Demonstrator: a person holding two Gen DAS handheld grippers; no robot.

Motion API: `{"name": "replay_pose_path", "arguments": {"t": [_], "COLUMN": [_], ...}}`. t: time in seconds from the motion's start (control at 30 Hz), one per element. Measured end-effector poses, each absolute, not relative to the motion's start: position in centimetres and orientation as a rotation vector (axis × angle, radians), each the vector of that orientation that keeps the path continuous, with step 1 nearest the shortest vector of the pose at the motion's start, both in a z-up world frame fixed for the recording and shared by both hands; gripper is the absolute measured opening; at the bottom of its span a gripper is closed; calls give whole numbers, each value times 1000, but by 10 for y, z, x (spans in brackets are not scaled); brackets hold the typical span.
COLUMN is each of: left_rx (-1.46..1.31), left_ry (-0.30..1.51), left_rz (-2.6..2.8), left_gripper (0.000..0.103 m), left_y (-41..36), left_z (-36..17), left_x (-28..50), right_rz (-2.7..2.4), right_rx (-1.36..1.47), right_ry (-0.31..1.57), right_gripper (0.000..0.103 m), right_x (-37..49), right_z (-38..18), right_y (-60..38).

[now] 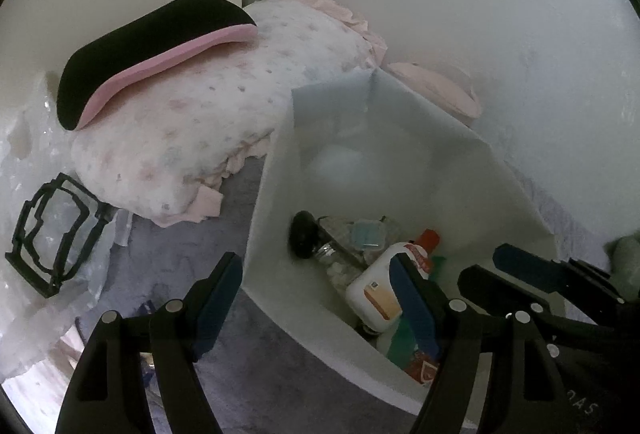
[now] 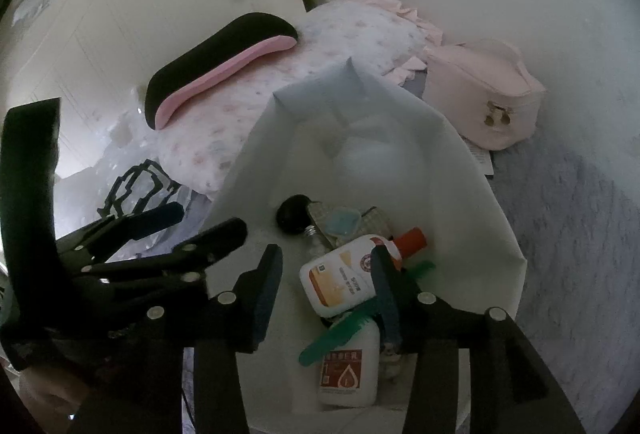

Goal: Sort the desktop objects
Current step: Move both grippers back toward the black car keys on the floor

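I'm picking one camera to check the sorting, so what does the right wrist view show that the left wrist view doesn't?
Only the right wrist view shows the whole pink pouch, with its zip pulls, and the green comb lying across the lower white bottle. Only the left wrist view shows the black frame in full. Both show the white bin, the orange-capped bottle, the black-and-pink pad on the pillow, and both tongs open.

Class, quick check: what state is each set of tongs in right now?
Left tongs: open, empty, straddling the white bin's wall.
Right tongs: open, empty, above the lotion bottle.
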State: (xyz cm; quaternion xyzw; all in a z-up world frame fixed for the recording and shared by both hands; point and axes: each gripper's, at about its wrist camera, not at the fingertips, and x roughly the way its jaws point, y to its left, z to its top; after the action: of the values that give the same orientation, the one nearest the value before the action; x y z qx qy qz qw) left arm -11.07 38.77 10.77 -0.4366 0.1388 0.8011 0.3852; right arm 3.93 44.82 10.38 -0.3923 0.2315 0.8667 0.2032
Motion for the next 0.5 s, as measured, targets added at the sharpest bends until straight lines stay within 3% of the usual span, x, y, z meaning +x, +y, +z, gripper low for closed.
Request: {"name": "replay_pose_path", "arguments": {"t": [0.5], "left_rx": [-1060], "left_ry": [344], "left_rz": [2152], "left_gripper": [74], "left_y": [335], "left_z": [128], "left_x": [-115], "right_rz": [2442], "right_rx": [-1109], "right_ry": [638], "right_gripper": [47], "right_x": [33], "right_z": [110], "right_y": [438]}}
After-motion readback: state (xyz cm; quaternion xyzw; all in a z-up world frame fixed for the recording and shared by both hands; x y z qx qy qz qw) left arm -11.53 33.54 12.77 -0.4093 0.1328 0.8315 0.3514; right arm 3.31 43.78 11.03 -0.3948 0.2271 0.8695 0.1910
